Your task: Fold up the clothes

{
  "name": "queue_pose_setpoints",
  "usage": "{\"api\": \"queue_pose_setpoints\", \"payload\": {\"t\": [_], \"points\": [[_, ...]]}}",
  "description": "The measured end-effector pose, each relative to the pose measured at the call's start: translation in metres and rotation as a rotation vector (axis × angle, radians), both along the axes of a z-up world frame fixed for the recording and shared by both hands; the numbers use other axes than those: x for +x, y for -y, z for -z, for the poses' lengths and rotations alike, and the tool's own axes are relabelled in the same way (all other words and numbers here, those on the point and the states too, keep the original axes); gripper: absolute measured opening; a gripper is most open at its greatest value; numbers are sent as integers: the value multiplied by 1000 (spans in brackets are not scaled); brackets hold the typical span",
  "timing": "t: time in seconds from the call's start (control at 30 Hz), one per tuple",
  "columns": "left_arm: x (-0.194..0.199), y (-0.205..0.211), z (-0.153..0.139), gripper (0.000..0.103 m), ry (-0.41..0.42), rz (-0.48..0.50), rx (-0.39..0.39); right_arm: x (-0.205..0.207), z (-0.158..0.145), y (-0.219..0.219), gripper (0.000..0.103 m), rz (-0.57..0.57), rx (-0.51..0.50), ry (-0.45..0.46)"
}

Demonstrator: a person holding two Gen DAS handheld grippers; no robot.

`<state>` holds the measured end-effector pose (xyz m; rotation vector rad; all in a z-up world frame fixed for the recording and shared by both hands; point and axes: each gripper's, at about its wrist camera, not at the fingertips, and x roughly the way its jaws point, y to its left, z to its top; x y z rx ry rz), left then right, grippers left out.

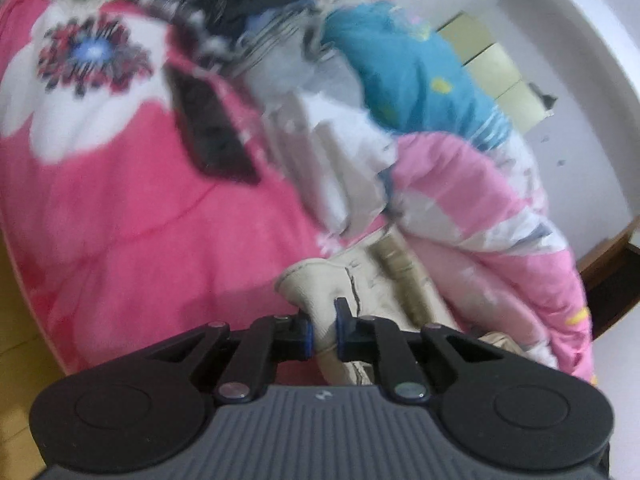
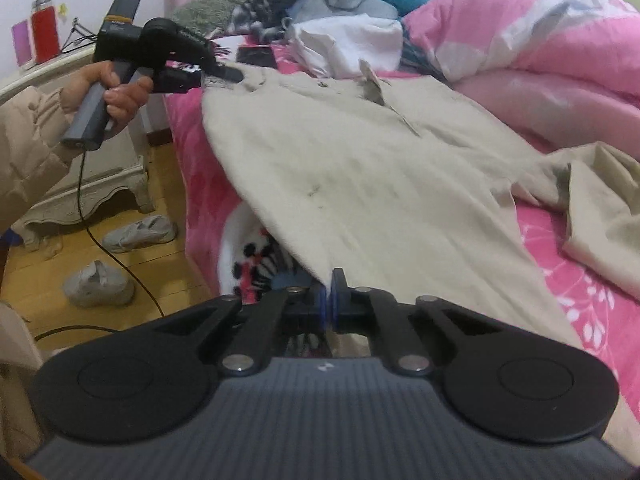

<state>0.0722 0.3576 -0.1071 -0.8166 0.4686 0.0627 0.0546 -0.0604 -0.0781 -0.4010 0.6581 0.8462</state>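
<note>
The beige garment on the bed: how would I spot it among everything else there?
Find the bed with the pink flowered cover. Spread flat across it lies the beige garment, each end pinched by a tool. The heaped clothes behind are crumpled; only this one is plain beige and stretched out.

Soft, even indoor light, fairly dim, with no hard shadows and no glare. Heavy motion smear across the left wrist view, worst over the clothes pile [image 1: 256, 20] at the top. Sharper in the right wrist view, though slightly soft throughout. Strong fisheye bending at the edges, dark vignetted corners.
</note>
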Motion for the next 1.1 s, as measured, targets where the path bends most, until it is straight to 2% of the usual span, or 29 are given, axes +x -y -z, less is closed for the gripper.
{"api": "queue_pose_setpoints", "payload": {"t": [0.1,0.17,0.23,0.27,0.33,0.37,0.4,0.47,0.5,0.57,0.6,0.73,0.83,0.87,1.0,1.1], "points": [[-1,-3,6,12,-30,3,-6,-5,-7,4,1,-4,36,-26],[-1,-6,12,14,-61,5,-20,-3,1,6,2,7,46,-73],[-2,-8,19,25,-92,7,-34,-3,10,6,4,23,62,-120],[-2,-10,22,26,-108,8,-41,-3,12,7,7,29,72,-141],[-12,-15,23,33,-102,-5,-48,-7,10,12,11,29,111,-169],[-17,-16,20,43,-93,-23,-35,-9,8,15,16,29,130,-184],[-22,-17,14,50,-81,-51,-4,-10,6,18,22,27,151,-199],[-27,-14,-2,53,-44,-87,103,-11,-1,28,24,19,224,-236],[-25,-10,-10,54,-30,-78,154,-11,-5,33,26,22,263,-251],[-9,1,-24,60,-28,0,242,-9,-12,44,27,53,334,-265],[4,10,-27,63,-50,52,297,-6,-15,49,27,74,364,-269],[66,55,-27,64,-158,246,575,0,-20,65,27,153,427,-261],[101,76,-9,68,-246,279,750,2,-17,73,27,188,450,-273],[110,77,-4,69,-262,277,757,2,-15,75,27,198,452,-275],[123,57,-4,70,-258,237,589,3,-9,85,27,247,454,-266],[114,48,-14,68,-238,177,523,5,-4,97,27,300,486,-282]]}}
